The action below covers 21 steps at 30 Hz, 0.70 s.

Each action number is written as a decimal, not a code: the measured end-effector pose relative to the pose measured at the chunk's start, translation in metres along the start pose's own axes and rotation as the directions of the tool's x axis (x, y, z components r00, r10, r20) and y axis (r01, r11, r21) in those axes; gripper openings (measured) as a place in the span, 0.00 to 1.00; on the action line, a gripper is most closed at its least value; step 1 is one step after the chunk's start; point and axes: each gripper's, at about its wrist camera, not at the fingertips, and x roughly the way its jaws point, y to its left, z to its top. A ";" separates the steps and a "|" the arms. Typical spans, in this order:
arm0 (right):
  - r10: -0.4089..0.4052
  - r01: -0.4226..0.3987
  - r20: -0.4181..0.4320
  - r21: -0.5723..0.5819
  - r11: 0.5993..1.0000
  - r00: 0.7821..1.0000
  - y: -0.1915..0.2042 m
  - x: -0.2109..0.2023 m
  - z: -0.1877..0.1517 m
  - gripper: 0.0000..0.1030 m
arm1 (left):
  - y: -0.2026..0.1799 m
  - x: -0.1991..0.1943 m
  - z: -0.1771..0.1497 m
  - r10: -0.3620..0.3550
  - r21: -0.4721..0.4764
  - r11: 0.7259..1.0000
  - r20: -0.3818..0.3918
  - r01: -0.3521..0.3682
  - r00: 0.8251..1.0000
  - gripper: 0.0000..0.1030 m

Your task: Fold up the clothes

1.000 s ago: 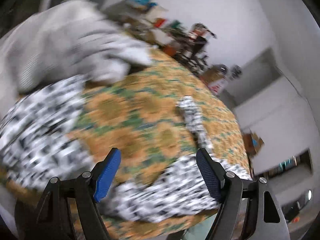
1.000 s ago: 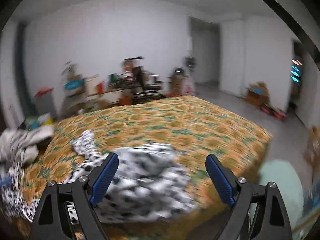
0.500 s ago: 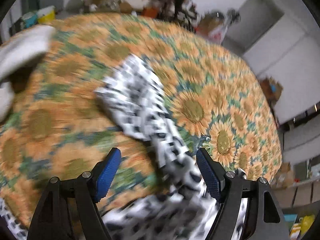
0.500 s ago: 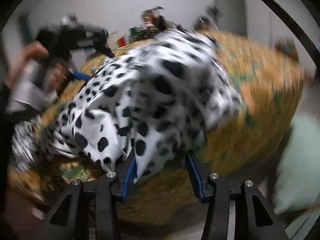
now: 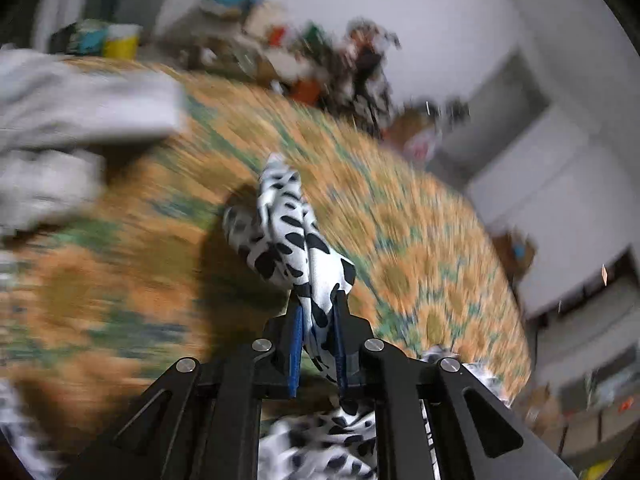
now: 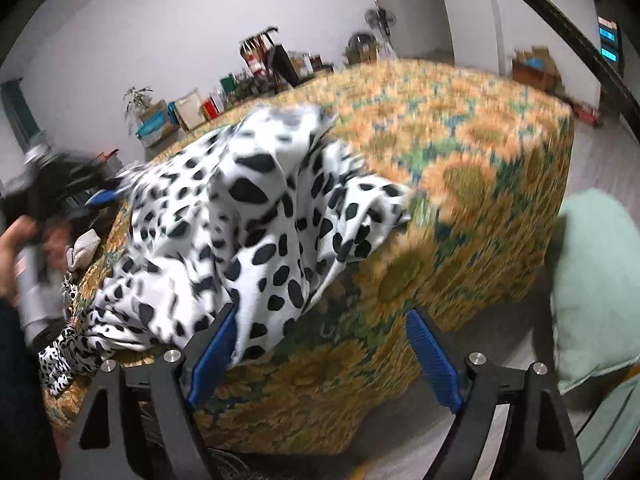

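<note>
You're working over a bed (image 6: 480, 168) with a sunflower-print cover in a cluttered white-walled room. Grey clothes (image 5: 72, 108) lie heaped at its far left. Your left gripper (image 5: 318, 320) is clenched on a strip of the spotted garment (image 6: 248, 216), running lengthwise away from it. Your right gripper (image 6: 320, 344) stands released, the garment draped over the bed's corner against its left finger.

Grey clothes (image 5: 72, 128) blurred, cut off by left edge; shelf clutter (image 5: 280, 36) unreadable.

Grey clothes (image 5: 72, 120) crowd the sunflower bed (image 5: 420, 240)'s left; right side lies open.
</note>
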 end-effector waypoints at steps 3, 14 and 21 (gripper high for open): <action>0.028 -0.025 0.058 -0.048 0.999 0.998 0.010 -0.019 0.007 0.87 | 0.051 -0.067 0.012 0.035 -0.082 0.996 0.164 -0.022 0.986 0.13; 0.220 -0.193 0.062 -0.293 0.936 0.973 0.141 -0.025 0.033 0.89 | 0.209 -0.173 -0.036 0.276 -0.349 0.916 0.189 -0.198 0.942 0.13; 0.216 -0.119 0.050 -0.704 0.700 0.975 0.281 0.011 -0.014 0.90 | 0.219 -0.162 -0.069 0.329 -0.301 0.909 0.097 -0.287 0.939 0.13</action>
